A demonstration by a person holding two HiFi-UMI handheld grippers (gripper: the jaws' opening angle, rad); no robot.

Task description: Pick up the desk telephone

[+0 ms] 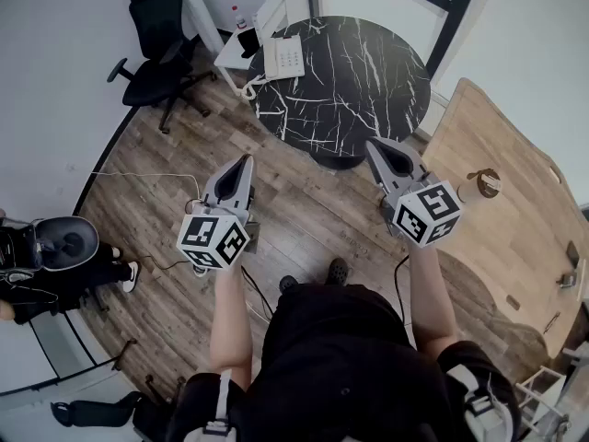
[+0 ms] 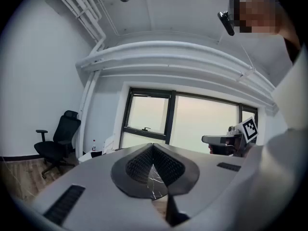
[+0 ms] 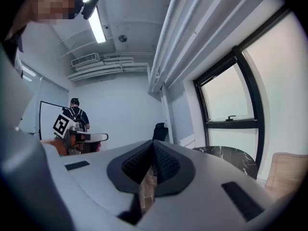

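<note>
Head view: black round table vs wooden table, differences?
Black round table: dark with white veins; wooden table: pale grain. Black round table is circular; wooden table is longer, round-cornered. Black round table holds the white desk telephone; wooden table holds a small cup. Both stand on plank floor.

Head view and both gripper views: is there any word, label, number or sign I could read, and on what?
No text can be read.
Keys of the desk telephone: too small to read.
The left gripper and right gripper: black-and-white square markers only, no letters.
</note>
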